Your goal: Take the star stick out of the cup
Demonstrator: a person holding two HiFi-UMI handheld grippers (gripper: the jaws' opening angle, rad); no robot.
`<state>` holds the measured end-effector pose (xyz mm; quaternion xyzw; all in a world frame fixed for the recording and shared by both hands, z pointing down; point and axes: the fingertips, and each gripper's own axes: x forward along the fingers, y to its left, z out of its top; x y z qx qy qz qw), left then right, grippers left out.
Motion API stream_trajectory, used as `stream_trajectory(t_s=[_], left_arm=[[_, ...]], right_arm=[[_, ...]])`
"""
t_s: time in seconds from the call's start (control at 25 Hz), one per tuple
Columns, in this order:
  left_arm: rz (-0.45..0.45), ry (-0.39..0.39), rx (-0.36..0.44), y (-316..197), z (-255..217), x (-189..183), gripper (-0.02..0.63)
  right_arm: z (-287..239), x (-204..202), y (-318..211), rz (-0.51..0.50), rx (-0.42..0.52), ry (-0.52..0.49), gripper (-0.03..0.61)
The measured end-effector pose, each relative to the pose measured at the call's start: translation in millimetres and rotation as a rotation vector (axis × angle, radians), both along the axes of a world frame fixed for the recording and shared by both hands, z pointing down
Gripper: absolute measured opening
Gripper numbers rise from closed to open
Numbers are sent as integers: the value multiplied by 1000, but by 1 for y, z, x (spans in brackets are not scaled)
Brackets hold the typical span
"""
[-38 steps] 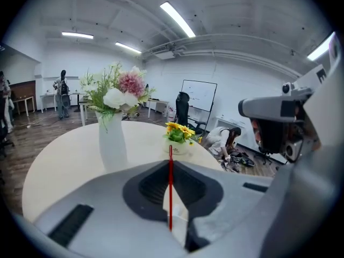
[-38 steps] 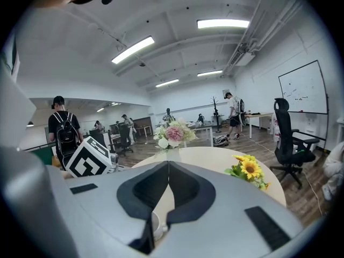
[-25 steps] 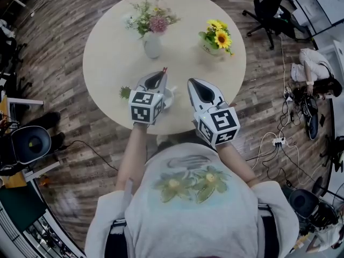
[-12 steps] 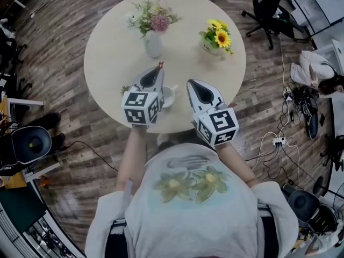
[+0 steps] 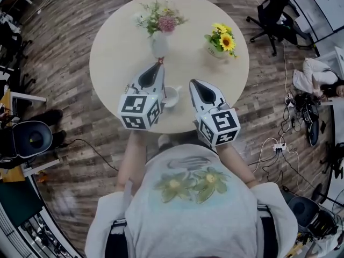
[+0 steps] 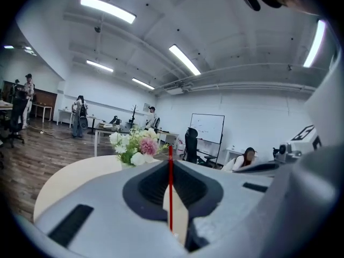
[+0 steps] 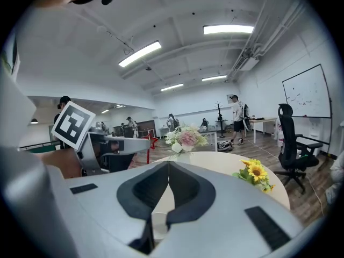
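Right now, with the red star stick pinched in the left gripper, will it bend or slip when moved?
The star stick looks very thin, so it is probably light and slightly flexible. The left gripper is shut on its shaft, so the star end may wobble. A shaft that narrow could pivot in the grip.

I can read no words, brands or numbers. The cubes [image 5: 138, 112] on my left gripper [image 5: 157, 67] and right gripper [image 5: 194, 83] carry only black-and-white square codes; the whiteboard [image 7: 309, 93] marks are too small.

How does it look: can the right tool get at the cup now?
Probably yes. The cup stands on the table just left of the right tool, with nothing between them. Its jaws are shut and must open first.
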<state>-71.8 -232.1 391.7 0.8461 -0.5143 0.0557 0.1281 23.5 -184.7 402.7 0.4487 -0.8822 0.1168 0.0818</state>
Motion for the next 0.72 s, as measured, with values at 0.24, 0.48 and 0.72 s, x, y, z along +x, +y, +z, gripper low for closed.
stream_trajectory(t_s=[0.24,0.48,0.72], left_arm=[[-27,25,58,10,-27,-11,20],[-50,41,81,21,-39,-21,20],[-67,39,92,33,-44,-34,20]], right_arm=[[-3,-10,2,-19,9,-9,17],[-7,-22,5,-48,15,-21,17],[-7,-32,6,-65,15,-27,17]])
